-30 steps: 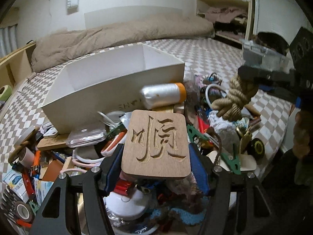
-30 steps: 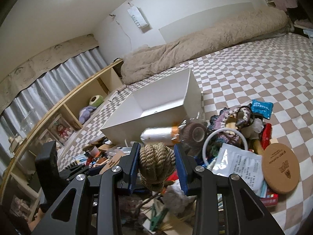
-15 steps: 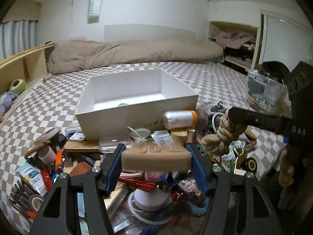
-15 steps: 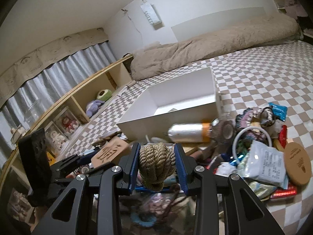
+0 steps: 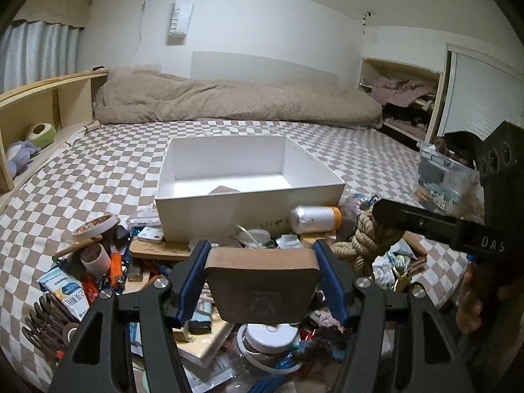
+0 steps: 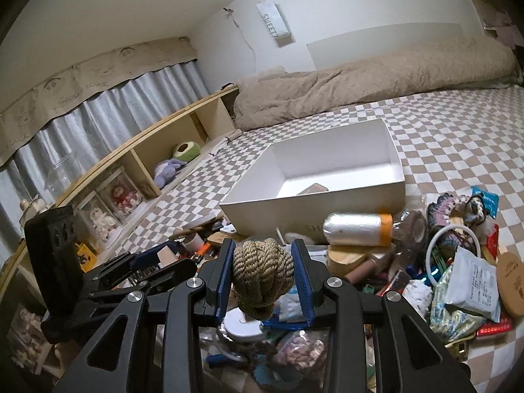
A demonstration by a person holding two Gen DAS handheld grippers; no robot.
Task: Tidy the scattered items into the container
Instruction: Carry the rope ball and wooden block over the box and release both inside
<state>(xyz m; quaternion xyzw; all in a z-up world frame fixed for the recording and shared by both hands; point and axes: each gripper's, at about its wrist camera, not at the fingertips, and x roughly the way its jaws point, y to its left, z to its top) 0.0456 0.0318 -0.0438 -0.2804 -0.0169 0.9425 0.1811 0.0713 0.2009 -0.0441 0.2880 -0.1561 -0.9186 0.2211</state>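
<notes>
My left gripper (image 5: pixel 262 278) is shut on a wooden coaster (image 5: pixel 262 286), held level above the pile of clutter, short of the white box (image 5: pixel 249 193). My right gripper (image 6: pixel 263 278) is shut on a knotted rope ball (image 6: pixel 262 270), also above the pile; the rope ball shows in the left wrist view (image 5: pixel 363 242) to the right. The white box (image 6: pixel 314 203) stands open on the checkered bed with one small brown item (image 6: pixel 312 189) inside. The left gripper also shows in the right wrist view (image 6: pixel 154 262) at lower left.
Clutter lies in front of the box: a white spool with an orange end (image 5: pixel 316 218), tape roll (image 5: pixel 96 222), white hoop (image 6: pixel 453 252), foil packets (image 6: pixel 468 285), round cork coaster (image 6: pixel 511 281). A beige duvet (image 5: pixel 229 104) lies beyond. Wooden shelves (image 6: pixel 137 160) run along the left.
Both grippers have risen and pulled back from the pile with their loads. The coaster has tipped from showing its carved face to lying flat, edge-on. The box interior has come into view.
</notes>
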